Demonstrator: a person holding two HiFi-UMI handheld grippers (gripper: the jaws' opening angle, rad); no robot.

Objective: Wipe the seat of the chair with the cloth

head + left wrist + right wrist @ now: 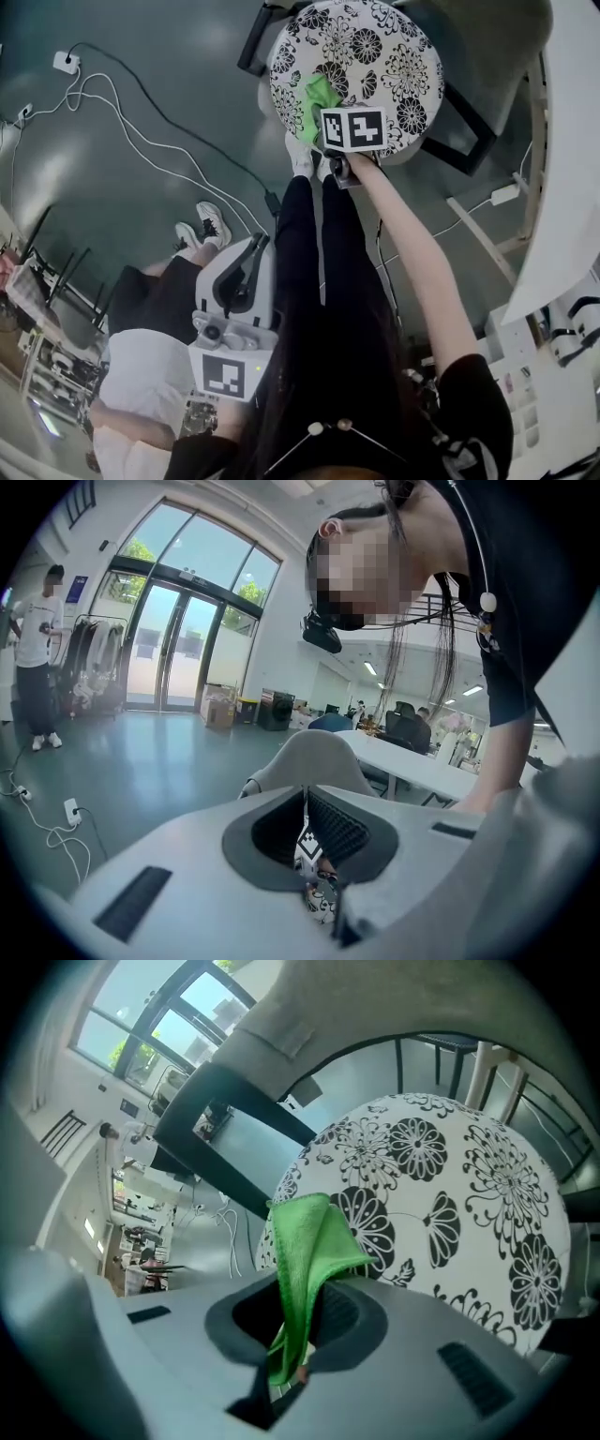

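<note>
Closest, the left tongs (306, 810) are squeezed shut on nothing, away from the chair. Right tongs (305, 1307) pinch the green cloth (305, 1241) at the flowery chair seat's (450, 1194) near edge. Best to hold tight, press it flat and sweep to the far edge.

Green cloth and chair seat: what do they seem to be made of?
Green cloth: looks like microfibre, matte and fuzzy, with a stitched edge, folding softly. Chair seat: smooth covering printed with black flowers on white, probably fabric or vinyl; cannot tell which.
</note>
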